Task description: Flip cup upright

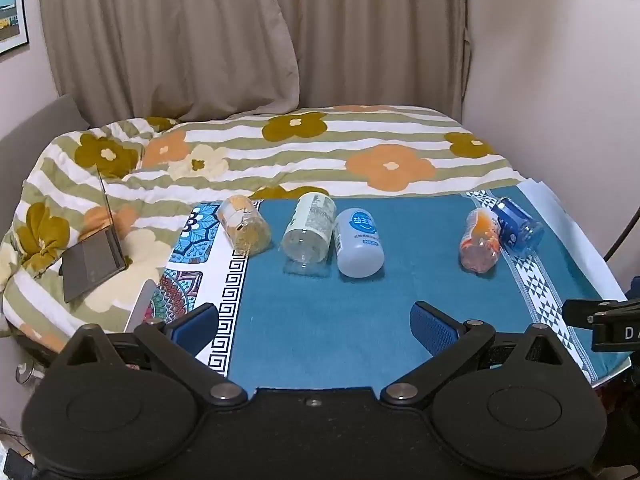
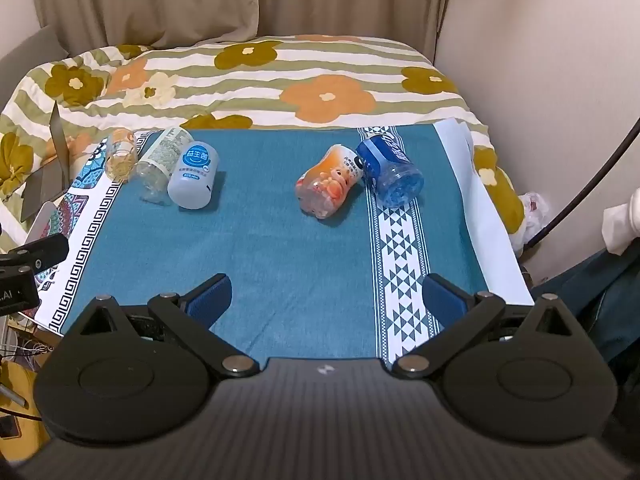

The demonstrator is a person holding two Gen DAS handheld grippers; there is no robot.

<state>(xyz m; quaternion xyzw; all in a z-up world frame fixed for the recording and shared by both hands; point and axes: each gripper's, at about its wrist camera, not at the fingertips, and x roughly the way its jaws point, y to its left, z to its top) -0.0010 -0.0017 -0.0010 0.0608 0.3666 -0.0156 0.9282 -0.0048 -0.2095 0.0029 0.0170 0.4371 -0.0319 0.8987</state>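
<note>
Altogether five cups lie on their sides on the teal cloth (image 1: pixel 320 320), in a group of three to the left and a pair to the right. The trio is a yellowish clear cup (image 1: pixel 244 224), a clear cup with a pale printed label (image 1: pixel 309 227) and a white cup (image 1: pixel 358 242), the last two touching; the pair is an orange-printed cup (image 1: pixel 480 240) touching a blue cup (image 1: pixel 518 226). The white cup carries a blue round badge with Chinese characters reading 益生菌, plainer in the right wrist view (image 2: pixel 193 176); the orange cup (image 2: pixel 328 182) shows small dark print too fine to read, and the blue cup (image 2: pixel 390 168) has white lettering I cannot make out. One open laptop (image 1: pixel 94 260) sits on the flowered quilt (image 1: pixel 360 148) at the left. There are two tongs, both spread wide and holding nothing: the left gripper (image 1: pixel 316 322) hovers over the near part of the cloth with the trio well ahead of its blue pads (image 1: pixel 434 326), and the right gripper (image 2: pixel 326 298) likewise has the orange and blue pair well ahead, between the lines of its fingers. No cup touches either tool.
</note>
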